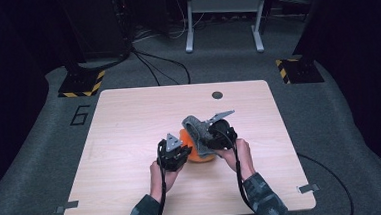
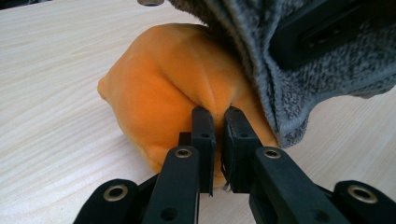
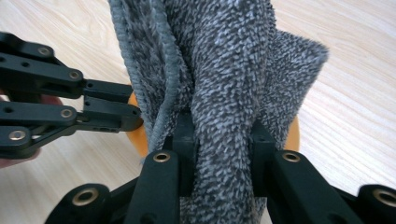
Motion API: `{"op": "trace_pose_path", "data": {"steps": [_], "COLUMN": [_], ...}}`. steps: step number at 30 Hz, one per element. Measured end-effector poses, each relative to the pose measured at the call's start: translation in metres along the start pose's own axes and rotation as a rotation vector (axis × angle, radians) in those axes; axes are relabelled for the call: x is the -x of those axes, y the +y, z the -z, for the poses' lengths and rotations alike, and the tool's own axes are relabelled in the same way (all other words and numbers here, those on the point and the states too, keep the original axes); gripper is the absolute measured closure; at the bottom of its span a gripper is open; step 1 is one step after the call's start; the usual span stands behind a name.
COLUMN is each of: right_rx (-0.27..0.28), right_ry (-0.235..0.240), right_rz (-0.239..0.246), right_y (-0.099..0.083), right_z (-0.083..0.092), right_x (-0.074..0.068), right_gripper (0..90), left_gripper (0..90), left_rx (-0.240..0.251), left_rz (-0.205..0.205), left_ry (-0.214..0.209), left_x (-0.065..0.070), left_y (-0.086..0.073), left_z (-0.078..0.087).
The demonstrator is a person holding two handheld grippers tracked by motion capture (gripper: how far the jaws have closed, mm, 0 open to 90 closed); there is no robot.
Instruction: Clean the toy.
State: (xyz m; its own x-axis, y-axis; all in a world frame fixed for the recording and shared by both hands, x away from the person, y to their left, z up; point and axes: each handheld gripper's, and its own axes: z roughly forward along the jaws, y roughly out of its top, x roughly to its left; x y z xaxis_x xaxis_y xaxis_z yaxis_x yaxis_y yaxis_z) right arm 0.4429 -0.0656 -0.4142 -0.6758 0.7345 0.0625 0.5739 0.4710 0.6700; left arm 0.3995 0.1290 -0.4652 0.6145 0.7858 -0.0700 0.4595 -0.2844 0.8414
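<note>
A: Orange plush cushion [image 2: 177, 88] — lying near middle of wooden table [image 1: 129, 121], partly under grey fleece cloth [image 3: 224, 70].
B: Left gripper [image 2: 218, 135]?
A: Nearly closed, pinching small fold of cushion. Seen from above at cushion's left edge [image 1: 173, 151].
B: Right gripper [image 3: 223, 154]?
A: Clamped on thick bunch of cloth, cloth standing up between jaws. From above [image 1: 219, 133], just right of cushion, cloth draped over cushion's right side.
B: Contact between grippers?
A: Close together, apart.
</note>
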Motion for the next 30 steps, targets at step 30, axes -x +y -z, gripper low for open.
{"op": "trace_pose_path", "data": {"steps": [30], "right_rx": [-0.082], "right_ry": [-0.038], "right_rz": [-0.167], "right_y": [-0.069], "right_z": [-0.021], "right_x": [0.056], "right_gripper": [72.0], "left_gripper": [83.8], "left_rx": [0.0], "left_rz": [-0.008], "left_ry": [0.002], "left_x": [-0.001], "left_y": [0.001], "left_z": [-0.003]}}
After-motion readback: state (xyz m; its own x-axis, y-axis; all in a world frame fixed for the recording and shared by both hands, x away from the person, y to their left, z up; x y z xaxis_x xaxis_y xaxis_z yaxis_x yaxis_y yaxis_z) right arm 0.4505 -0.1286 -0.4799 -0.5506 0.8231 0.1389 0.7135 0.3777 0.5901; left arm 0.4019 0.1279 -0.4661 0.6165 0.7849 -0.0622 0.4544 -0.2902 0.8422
